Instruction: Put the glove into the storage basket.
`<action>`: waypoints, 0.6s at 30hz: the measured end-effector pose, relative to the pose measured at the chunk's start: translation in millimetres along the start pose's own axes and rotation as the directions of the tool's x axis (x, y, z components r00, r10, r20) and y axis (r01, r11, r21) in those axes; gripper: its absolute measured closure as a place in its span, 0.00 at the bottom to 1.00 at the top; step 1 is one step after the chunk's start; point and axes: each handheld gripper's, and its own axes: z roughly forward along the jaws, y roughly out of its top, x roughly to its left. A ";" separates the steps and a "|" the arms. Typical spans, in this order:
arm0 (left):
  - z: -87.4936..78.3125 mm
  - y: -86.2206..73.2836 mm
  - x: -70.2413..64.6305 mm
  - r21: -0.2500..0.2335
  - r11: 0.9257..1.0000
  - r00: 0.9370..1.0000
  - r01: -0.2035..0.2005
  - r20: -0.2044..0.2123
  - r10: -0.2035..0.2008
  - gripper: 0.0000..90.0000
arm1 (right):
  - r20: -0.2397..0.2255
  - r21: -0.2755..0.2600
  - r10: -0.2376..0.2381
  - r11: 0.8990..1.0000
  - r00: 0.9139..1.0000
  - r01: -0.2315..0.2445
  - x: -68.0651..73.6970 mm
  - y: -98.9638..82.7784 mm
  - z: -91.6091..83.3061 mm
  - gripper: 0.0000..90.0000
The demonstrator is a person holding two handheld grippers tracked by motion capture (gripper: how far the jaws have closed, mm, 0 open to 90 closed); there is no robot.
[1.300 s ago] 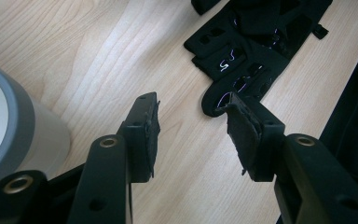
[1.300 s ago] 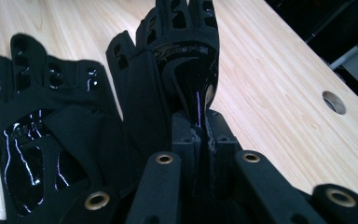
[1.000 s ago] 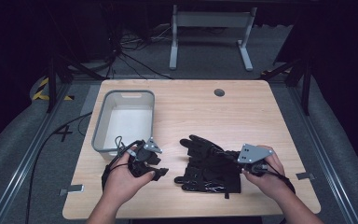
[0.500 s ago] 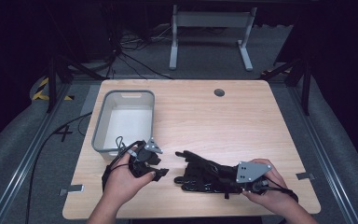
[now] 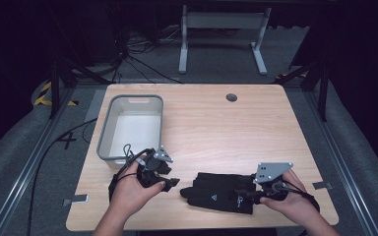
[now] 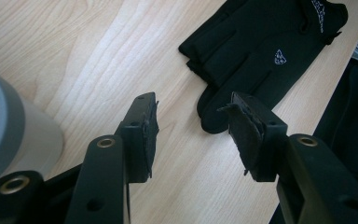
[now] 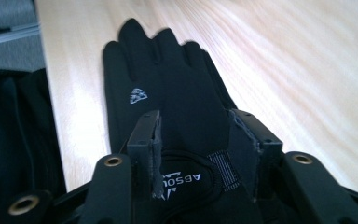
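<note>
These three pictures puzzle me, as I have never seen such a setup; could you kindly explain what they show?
A person sits at a wooden table, holding a hand-operated gripper in each hand. The high view looks down from above; the other two come from cameras riding on the grippers. A grey bin stands at the left, and black gloves lie near the front edge. The left gripper is open over bare wood, its fingers short of the glove fingertips. The right gripper has just been opening; the glove cuff lies between its fingers without being clamped.

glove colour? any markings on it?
Black glove with a small white emblem on the back and white lettering at the cuff; the right gripper view shows it best.
</note>
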 end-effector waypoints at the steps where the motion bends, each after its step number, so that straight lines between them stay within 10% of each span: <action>1: 0.8 0.3 -0.4 0.004 1.000 1.000 -0.003 0.003 0.003 0.58 | -0.005 0.012 0.014 1.000 1.000 -0.014 -1.5 -0.6 4.4 0.62; 12: 0.5 -2.1 1.0 0.005 1.000 1.000 0.004 0.000 -0.004 0.58 | -0.089 0.167 -0.013 0.986 0.996 0.028 2.9 -3.7 56.9 0.49; 18: 1.2 -2.3 0.3 0.007 1.000 1.000 0.003 -0.005 -0.003 0.58 | -0.065 0.186 -0.045 0.981 0.997 0.056 2.9 -1.2 57.4 0.70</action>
